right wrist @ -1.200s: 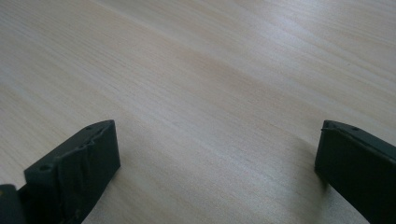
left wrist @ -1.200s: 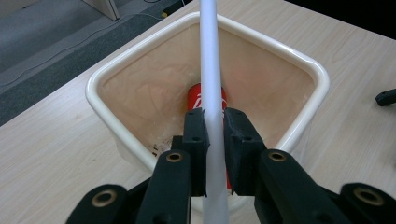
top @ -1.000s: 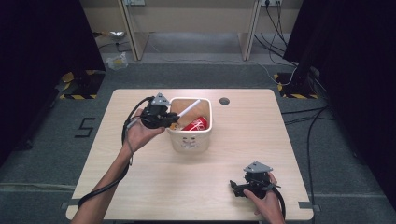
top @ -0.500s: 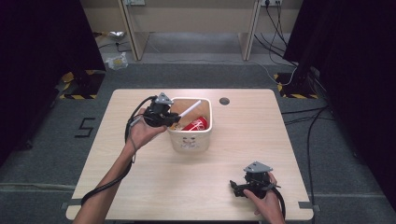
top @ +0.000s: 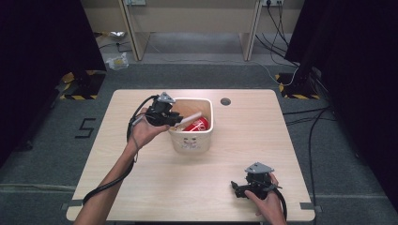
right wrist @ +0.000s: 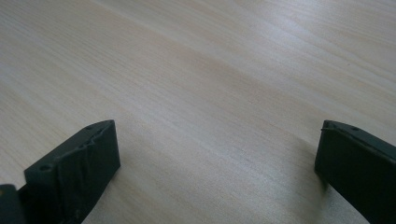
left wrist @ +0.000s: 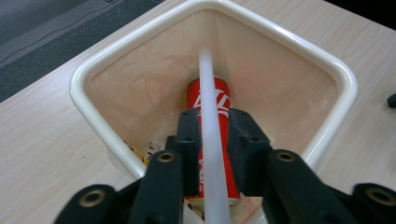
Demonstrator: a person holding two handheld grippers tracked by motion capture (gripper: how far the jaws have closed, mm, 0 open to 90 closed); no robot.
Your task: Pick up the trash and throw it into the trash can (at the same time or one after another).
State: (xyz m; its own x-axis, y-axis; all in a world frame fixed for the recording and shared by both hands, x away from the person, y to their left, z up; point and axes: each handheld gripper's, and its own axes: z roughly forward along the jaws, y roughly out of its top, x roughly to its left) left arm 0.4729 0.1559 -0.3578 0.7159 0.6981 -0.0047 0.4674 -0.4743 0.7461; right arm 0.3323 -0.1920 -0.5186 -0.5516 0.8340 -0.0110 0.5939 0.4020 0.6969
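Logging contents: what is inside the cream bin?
A red can lies in the bin; the left gripper holds a white rod over it. Can and jaws cover the bottom.

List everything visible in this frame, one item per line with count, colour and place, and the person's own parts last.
table: one, light wood, centre of the high view.
bin: one, cream, on the table left of centre.
can: one, red, lying inside the bin.
white rod: one, pointing into the bin over the can, clamped by the left gripper.
round grommet: one, dark, far edge of the table.
floor cables: several, black, on the grey floor to the right of the table.
left gripper: one, black, at the bin's left rim, jaws shut on the white rod.
right gripper: one, black, near right corner of the table, jaws wide open over bare wood.
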